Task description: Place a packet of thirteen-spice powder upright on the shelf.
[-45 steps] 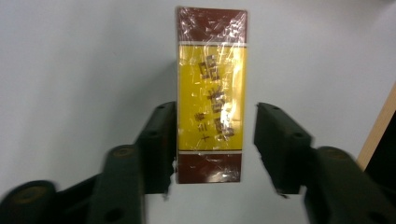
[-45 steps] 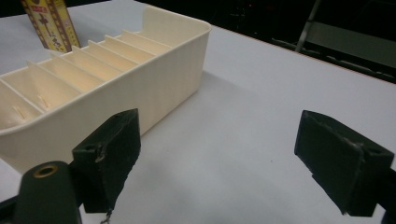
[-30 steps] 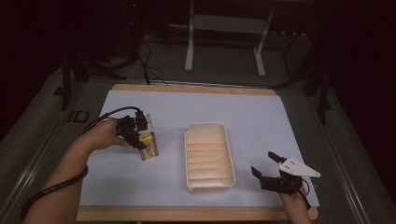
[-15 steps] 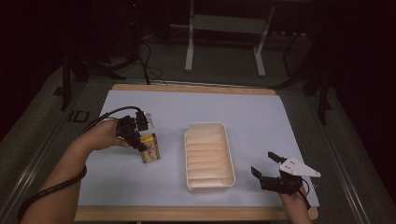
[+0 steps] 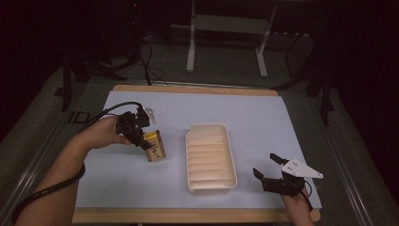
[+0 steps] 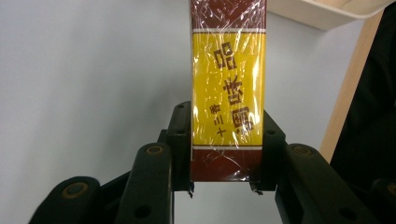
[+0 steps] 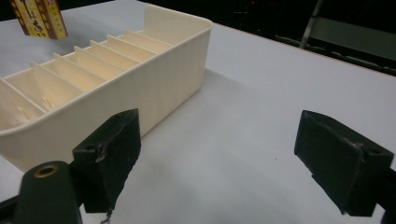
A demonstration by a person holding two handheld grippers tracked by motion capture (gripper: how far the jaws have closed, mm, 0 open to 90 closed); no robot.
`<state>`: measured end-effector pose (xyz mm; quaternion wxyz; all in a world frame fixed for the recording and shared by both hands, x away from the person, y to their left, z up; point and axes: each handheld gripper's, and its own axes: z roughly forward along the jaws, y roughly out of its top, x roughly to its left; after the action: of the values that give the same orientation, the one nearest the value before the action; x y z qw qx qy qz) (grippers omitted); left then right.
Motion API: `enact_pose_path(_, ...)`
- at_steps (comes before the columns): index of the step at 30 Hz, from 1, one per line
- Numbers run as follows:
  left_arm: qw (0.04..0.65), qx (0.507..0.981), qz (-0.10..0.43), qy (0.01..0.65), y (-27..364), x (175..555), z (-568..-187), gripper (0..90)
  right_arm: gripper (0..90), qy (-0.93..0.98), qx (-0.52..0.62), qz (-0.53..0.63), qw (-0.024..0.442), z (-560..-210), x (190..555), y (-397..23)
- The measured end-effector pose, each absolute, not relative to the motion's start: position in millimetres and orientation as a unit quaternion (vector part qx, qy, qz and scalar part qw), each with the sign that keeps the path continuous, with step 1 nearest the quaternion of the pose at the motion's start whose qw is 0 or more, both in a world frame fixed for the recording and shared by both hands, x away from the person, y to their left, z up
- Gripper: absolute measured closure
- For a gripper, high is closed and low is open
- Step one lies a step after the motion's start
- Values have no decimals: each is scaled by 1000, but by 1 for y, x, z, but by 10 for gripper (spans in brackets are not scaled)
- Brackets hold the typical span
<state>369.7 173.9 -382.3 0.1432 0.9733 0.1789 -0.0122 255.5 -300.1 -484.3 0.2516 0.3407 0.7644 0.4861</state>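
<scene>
Item: 1 small rectangular box, maroon with a yellow printed panel, wrapped in clear shiny film (image 6: 228,88). Location: above the pale blue table mat (image 5: 244,117), left of the cream plastic tray with ribbed dividers (image 5: 209,157); whether it touches the mat cannot be told.

Held by: left gripper (image 6: 227,151), jaws pinching the box's 2 narrow sides near 1 end.

Right gripper (image 7: 233,158): jaws spread, empty, beside the tray.

Handling, judged: light, stiff; film slippery, so grip the flat sides squarely.
</scene>
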Motion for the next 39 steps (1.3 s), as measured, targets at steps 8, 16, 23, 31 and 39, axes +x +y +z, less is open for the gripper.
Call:
enact_pose_path(8,150,974,3,170,166,367,-363,675,147,763,340,488,254,-484,255,-300)
enact_pose_path(16,158,975,26,152,153,362,-335,676,147,764,337,488,253,-484,256,-300)
enact_pose_path(23,165,977,33,135,140,361,-321,676,147,764,337,488,254,-483,255,-300)
enact_pose_path(31,182,975,39,119,124,360,-310,676,147,764,335,488,254,-483,255,-300)
enact_pose_path(39,196,974,51,104,107,358,-306,676,147,765,335,488,254,-483,255,-300)
